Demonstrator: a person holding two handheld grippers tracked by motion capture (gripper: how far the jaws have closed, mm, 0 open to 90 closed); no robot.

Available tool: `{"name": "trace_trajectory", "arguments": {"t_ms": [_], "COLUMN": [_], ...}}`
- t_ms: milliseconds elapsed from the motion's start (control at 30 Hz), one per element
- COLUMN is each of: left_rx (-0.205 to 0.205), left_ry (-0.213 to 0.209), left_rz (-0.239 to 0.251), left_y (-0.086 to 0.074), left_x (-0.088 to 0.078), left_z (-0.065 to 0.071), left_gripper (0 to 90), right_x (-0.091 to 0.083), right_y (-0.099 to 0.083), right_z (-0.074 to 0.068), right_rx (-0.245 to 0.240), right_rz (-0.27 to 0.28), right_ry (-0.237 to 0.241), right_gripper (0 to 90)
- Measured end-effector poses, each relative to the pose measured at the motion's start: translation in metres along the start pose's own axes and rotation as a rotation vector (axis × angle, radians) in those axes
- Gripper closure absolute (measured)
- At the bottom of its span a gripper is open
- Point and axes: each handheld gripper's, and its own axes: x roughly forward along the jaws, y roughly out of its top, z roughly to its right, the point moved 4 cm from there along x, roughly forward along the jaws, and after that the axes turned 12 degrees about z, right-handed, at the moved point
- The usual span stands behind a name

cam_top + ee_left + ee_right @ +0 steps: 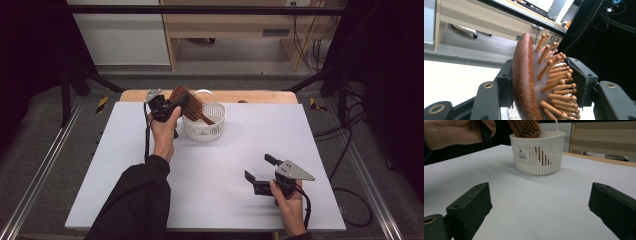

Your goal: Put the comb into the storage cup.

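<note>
High view: the left gripper (176, 104) holds the wooden hairbrush (191, 106) in the white basket (204, 128). Left gripper view: 2 jaws pinch the brush head. Right gripper view: the right gripper (540, 206) has jaws spread above the white table (544, 200).

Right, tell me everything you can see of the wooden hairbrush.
The hairbrush is a reddish-brown wooden paddle brush with lighter, round-tipped wooden pins set in a pale cushion. It is tilted, handle down inside the white slotted basket, head sticking up above the rim. The left gripper is shut on the head, one pad on the smooth back, the other against the pin tips.
</note>
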Motion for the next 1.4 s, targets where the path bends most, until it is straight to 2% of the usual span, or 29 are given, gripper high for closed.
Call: {"name": "trace_trajectory", "arguments": {"t_ms": [433, 733, 933, 1400], "left_rx": [-0.004, -0.001, -0.012, -0.018], "left_ry": [0.005, 0.029, 0.035, 0.034], "left_rz": [-0.005, -0.003, -0.004, -0.006], "left_y": [-0.001, 0.000, -0.001, -0.001], "left_x": [-0.002, -0.004, -0.005, -0.005], "left_z": [-0.004, -0.013, -0.017, -0.019], "left_gripper": [44.1, 43.2, 43.1, 42.9], "right_x": [0.001, 0.001, 0.002, 0.002], "right_y": [-0.001, -0.001, -0.002, -0.002], "right_z": [0.000, -0.001, -0.001, -0.001], "right_rx": [0.000, -0.001, 0.001, 0.003], "right_rz": [-0.002, -0.003, -0.006, -0.010], "right_ry": [0.002, 0.003, 0.006, 0.009], "right_gripper": [5.0, 4.9, 4.9, 4.8]}}
